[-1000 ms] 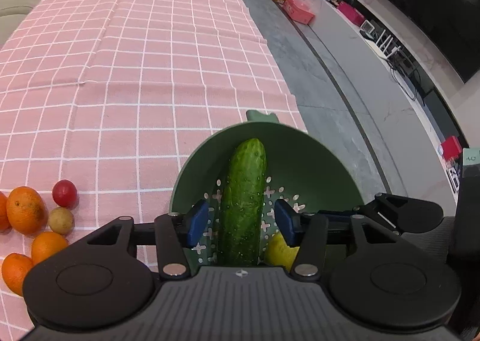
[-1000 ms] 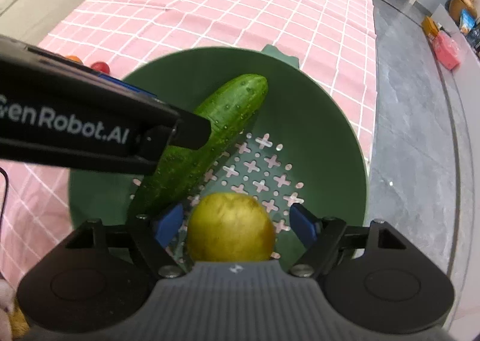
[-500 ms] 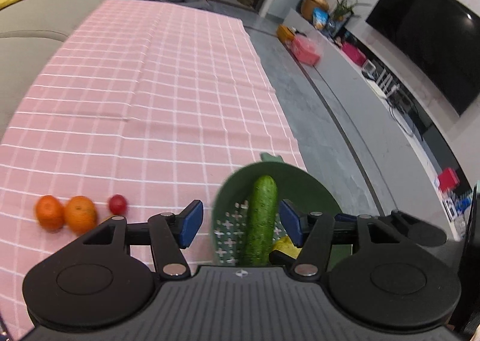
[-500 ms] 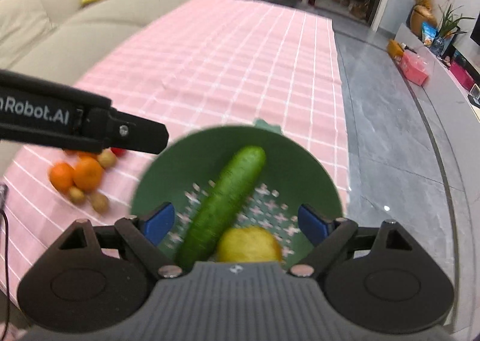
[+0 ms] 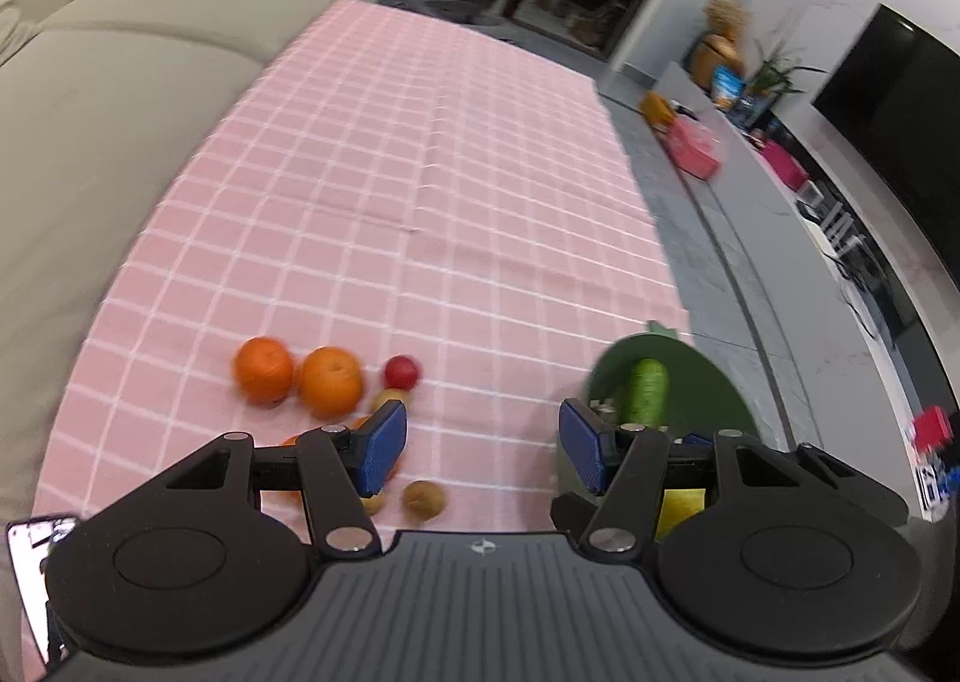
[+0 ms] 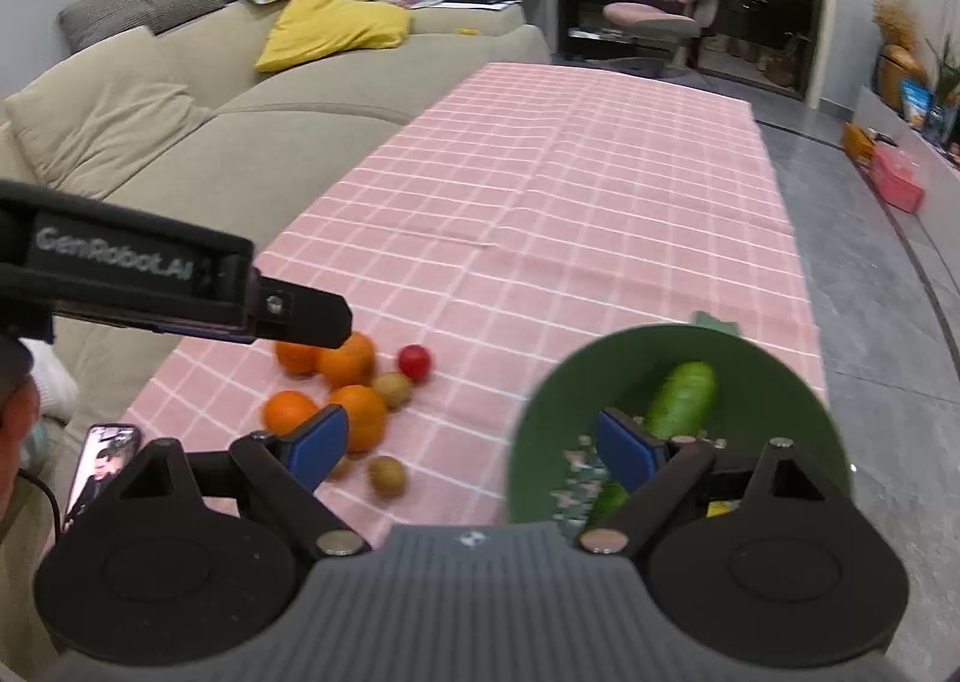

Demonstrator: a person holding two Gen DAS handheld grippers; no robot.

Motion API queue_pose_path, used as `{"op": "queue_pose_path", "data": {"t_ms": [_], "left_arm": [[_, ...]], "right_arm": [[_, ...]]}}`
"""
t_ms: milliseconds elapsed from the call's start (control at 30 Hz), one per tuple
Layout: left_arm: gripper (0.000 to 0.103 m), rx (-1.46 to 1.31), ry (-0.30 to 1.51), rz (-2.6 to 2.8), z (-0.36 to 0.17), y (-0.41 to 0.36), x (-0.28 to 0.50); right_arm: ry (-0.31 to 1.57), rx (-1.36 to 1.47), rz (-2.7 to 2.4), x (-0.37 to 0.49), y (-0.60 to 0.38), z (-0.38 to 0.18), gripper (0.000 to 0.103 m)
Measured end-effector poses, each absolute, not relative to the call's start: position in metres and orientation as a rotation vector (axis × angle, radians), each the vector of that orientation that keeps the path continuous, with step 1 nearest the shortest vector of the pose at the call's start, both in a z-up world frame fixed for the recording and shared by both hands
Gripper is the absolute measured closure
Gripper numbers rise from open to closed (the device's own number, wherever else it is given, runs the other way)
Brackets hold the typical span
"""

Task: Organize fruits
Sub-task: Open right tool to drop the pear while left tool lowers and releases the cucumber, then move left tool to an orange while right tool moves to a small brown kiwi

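Observation:
A green colander bowl [image 6: 780, 382] stands near the right edge of the pink checked cloth. In it lie a cucumber [image 6: 684, 400] and a yellow fruit [image 5: 681, 511], which is mostly hidden behind the fingers. To its left lies a loose cluster: several oranges [image 6: 348, 361], a red fruit [image 6: 414, 361] and small brown kiwis [image 6: 387, 475]. My right gripper [image 6: 471, 451] hovers open and empty above the cloth between the cluster and the bowl. My left gripper [image 5: 480, 442] is likewise open and empty, with the oranges [image 5: 331, 382] to its left and the bowl [image 5: 708, 382] to its right.
A beige sofa [image 6: 180, 153] runs along the table's left side. A phone [image 6: 99, 466] lies by the near left corner. The cloth [image 6: 540, 202] stretches bare beyond the fruit. Grey floor [image 6: 870, 322] drops away past the right edge.
Both grippers have drawn back and up out of the bowl with their jaws wider, leaving the cucumber and yellow fruit inside. The loose fruit cluster has come into fuller view.

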State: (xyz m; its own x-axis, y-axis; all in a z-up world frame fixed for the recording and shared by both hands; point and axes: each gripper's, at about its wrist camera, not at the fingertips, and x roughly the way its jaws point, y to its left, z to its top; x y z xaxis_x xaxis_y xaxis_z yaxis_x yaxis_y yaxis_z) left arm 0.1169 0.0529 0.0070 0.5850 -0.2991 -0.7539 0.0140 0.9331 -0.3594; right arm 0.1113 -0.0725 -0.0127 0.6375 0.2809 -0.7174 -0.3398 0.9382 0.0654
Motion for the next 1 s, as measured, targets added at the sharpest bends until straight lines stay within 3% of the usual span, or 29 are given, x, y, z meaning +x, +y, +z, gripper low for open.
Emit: {"op": "queue_pose_path", "data": {"t_ms": [233,300,367,800,1000], "left_arm": [[0.034,-0.435,0.959,-0.108,-0.013,0.099,0.11],[0.035,-0.454,0.966,-0.087,-0.019,0.109,0.109],[0.036,-0.465,0.977,-0.069,-0.025,0.116,0.11],[0.049,-0.432,1.086,-0.085,-0.083,0.11,0.118],[0.049,-0.409,1.078,-0.106,-0.091,0.103,0.123]], "right_arm": [[0.796,-0.142,0.433,0.108,-0.041,-0.021,0.026],[0.802,-0.157,0.456,0.11,-0.034,-0.027,0.036],[0.813,-0.173,0.472,0.111,-0.027,-0.032,0.039],[0.893,-0.273,0.537,0.127,-0.004,-0.079,0.063],[0.914,-0.303,0.546,0.133,-0.002,-0.096,0.064]]}}
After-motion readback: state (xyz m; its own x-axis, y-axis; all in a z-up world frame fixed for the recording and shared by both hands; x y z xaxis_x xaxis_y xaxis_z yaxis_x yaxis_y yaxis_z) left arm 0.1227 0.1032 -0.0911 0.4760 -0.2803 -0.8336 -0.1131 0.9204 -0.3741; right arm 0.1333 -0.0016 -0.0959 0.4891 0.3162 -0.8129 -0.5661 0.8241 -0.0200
